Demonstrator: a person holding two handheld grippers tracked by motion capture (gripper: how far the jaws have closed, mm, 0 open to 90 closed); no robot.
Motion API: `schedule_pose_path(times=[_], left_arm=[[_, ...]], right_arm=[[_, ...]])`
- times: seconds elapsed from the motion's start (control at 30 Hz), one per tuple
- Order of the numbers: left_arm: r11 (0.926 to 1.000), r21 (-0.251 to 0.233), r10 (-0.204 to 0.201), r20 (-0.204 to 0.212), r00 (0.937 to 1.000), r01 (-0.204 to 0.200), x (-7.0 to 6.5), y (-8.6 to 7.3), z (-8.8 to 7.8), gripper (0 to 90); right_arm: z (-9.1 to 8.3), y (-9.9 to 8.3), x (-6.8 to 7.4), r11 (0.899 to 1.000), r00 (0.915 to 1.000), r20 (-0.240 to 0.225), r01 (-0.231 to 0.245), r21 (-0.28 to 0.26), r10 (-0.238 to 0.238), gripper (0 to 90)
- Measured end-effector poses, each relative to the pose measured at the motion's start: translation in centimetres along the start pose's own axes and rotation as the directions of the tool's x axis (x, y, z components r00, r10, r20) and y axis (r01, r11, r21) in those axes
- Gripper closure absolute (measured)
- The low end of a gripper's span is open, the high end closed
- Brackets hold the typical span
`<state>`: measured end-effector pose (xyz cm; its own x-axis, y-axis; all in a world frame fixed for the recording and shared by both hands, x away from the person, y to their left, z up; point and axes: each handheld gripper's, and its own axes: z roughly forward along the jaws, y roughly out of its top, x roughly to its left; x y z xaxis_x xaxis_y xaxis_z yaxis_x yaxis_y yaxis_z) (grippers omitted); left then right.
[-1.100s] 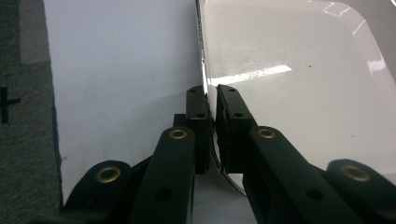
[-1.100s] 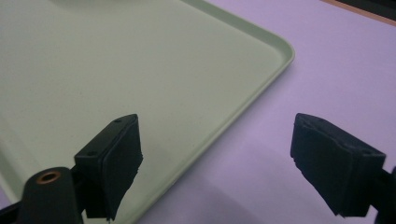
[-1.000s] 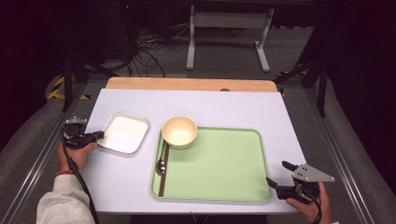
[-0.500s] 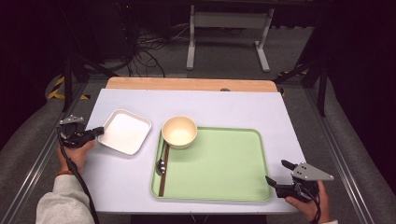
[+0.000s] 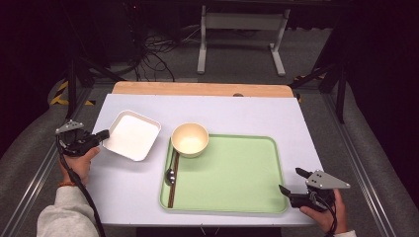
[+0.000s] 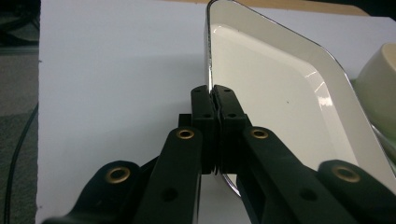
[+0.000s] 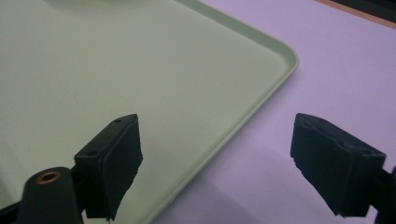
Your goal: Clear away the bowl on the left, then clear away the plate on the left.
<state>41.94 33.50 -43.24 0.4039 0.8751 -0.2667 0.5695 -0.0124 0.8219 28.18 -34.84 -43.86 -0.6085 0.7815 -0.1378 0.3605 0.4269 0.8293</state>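
Observation:
A white square dish [image 5: 131, 134] lies on the white table left of the green tray [image 5: 237, 173]. My left gripper [image 5: 103, 134] is shut on its left rim. In the left gripper view the pads [image 6: 212, 93] pinch the thin rim of the dish [image 6: 280, 93]. A cream bowl [image 5: 189, 139] stands in the tray's far left corner. A spoon [image 5: 170, 175] and dark chopsticks [image 5: 172, 190] lie along the tray's left side. My right gripper [image 5: 290, 180] is open at the tray's near right corner. Its jaws [image 7: 215, 130] straddle the tray's rim [image 7: 261, 88] without touching it.
The table's wooden far edge [image 5: 197, 89] runs behind the white top. Grey rails flank the table on both sides. A metal stand [image 5: 237, 29] and cables sit on the floor beyond. The bowl [image 6: 378, 84] is close to the right of the dish.
The left gripper has moved slightly right and away along with the dish's left rim, and the dish has shifted a little with it. The right gripper has stayed put.

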Motion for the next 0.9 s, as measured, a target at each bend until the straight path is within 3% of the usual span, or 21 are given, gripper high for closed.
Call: schedule_pose_path(times=[0.43,0.73,0.9], left_arm=[[0.9974,-0.073,0.007,0.038,0.9992,-0.004,-0.8,0.6,-0.9,88.9],[0.9899,-0.141,0.011,0.083,0.9965,0.000,-1.6,1.3,-1.5,88.9],[0.9862,-0.158,0.062,0.067,0.9958,-0.051,-2.7,1.8,-1.9,88.9]], right_arm=[[0.3,0.1,0.0,1.000,1.0000,-0.002,-0.001,0.003,0.001,16.9],[0.2,0.0,0.1,1.000,1.0000,0.002,-0.004,0.001,0.004,16.9],[0.2,0.1,-0.1,1.000,0.9999,0.005,-0.011,-0.009,0.011,16.9]])
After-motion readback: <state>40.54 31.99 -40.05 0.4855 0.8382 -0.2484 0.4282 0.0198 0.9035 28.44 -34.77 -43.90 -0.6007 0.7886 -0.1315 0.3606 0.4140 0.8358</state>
